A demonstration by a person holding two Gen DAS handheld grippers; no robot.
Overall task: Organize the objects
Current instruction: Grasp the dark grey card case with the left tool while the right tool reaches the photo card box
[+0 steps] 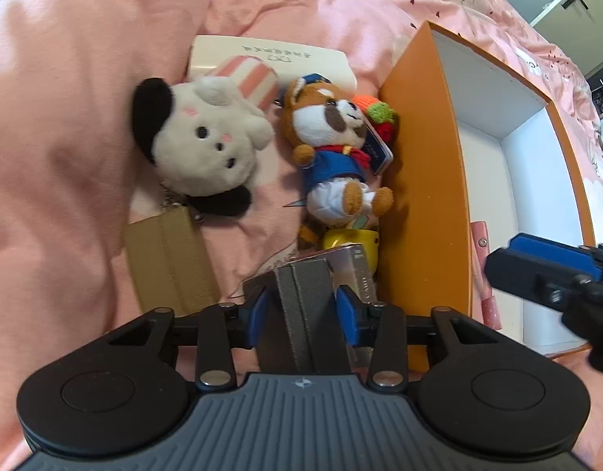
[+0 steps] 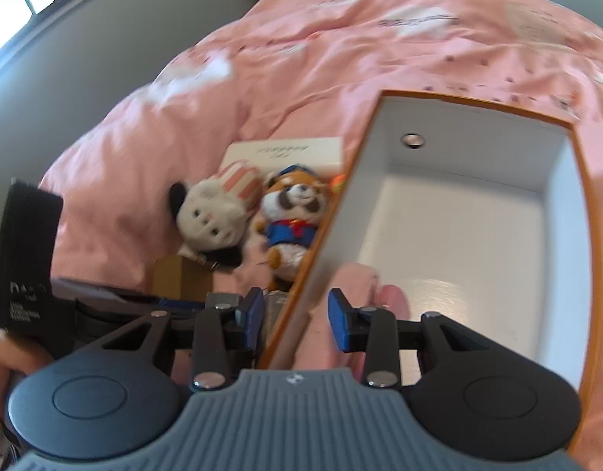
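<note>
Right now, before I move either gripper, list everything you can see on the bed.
duvet: one, pink, under everything
orange box: one, white inside, open, right of the toys
pink item: one, inside the orange box; what it is, unclear
flat box: one, cream, behind the toys
dog plush: one, white, black ears, striped hat, left
panda plush: one, brown and white, blue outfit, beside the orange box
crochet piece: one, orange, green, red, by the panda's head
cardboard box: one, brown, near the dog
yellow object: one, partly hidden
grey box: one, between the left pads
left gripper: shut on the grey box
right gripper: open, straddling the orange box's wall
</note>
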